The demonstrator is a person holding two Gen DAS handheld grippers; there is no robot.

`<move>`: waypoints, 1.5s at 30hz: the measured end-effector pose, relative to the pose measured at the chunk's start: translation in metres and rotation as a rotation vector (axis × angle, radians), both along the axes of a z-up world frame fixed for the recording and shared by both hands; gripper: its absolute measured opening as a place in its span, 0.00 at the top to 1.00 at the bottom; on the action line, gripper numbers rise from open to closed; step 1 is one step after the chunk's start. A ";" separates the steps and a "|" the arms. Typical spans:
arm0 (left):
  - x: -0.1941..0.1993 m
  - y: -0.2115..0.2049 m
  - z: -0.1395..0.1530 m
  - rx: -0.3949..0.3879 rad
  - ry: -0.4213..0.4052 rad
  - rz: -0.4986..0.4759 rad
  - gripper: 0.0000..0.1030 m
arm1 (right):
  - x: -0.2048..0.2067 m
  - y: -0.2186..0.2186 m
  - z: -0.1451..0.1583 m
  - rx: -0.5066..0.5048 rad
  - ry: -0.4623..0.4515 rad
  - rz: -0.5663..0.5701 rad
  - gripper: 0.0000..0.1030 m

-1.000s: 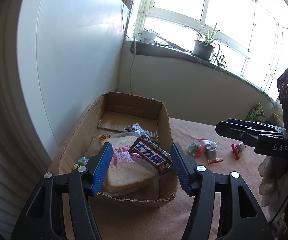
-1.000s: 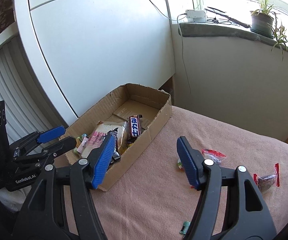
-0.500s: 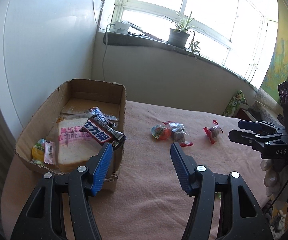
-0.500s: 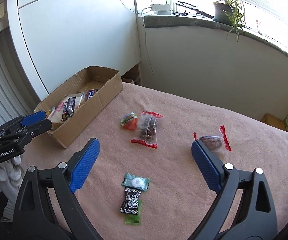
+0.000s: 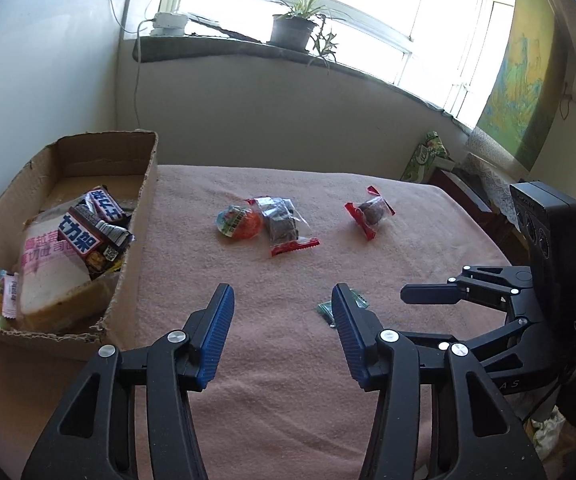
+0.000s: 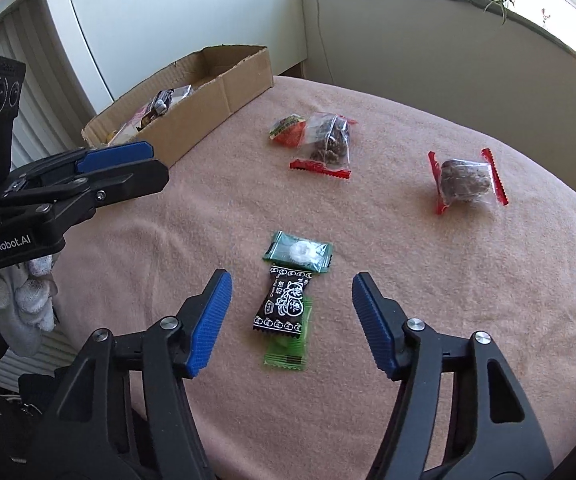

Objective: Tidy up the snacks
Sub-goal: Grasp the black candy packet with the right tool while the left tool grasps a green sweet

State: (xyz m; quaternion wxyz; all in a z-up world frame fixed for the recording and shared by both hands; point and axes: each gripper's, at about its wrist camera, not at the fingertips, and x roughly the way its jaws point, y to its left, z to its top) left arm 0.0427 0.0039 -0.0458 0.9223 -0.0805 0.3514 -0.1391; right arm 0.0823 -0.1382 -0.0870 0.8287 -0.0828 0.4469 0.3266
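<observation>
Now my right gripper (image 6: 289,310), jaws apart and empty, hovers over three touching candies (image 6: 284,300) on the blanket (image 6: 447,280); closing might pinch two. Left gripper (image 5: 282,320) is open, empty, beside the box (image 5: 128,272).

1. A wide window (image 5: 327,12) fills the far wall, letting in strong daylight.
2. A dark sill (image 5: 224,46) below it carries a potted plant (image 5: 293,26) and a white power strip (image 5: 170,22), its cable (image 5: 138,76) hanging down the pale wall (image 5: 272,128).
3. A white cabinet (image 6: 168,20) stands at the left, beside ribbed white panelling (image 6: 32,92).
4. A yellow-green picture (image 5: 519,80) hangs on the right wall.
5. A pink cloth (image 6: 367,280) covers the bench.
</observation>
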 end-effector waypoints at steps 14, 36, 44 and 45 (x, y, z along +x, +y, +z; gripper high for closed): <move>0.038 -0.058 -0.033 0.101 0.138 -0.263 0.65 | 0.007 0.002 -0.027 -0.024 0.055 0.008 0.65; 0.063 -0.071 -0.053 0.261 0.122 -0.292 0.84 | 0.014 -0.017 -0.028 0.006 0.072 -0.014 0.72; 0.061 -0.062 -0.052 0.232 0.122 -0.269 0.92 | 0.015 -0.017 -0.026 0.023 0.064 -0.043 0.72; 0.061 -0.060 -0.052 0.226 0.122 -0.264 0.93 | 0.015 -0.018 -0.026 0.028 0.063 -0.049 0.72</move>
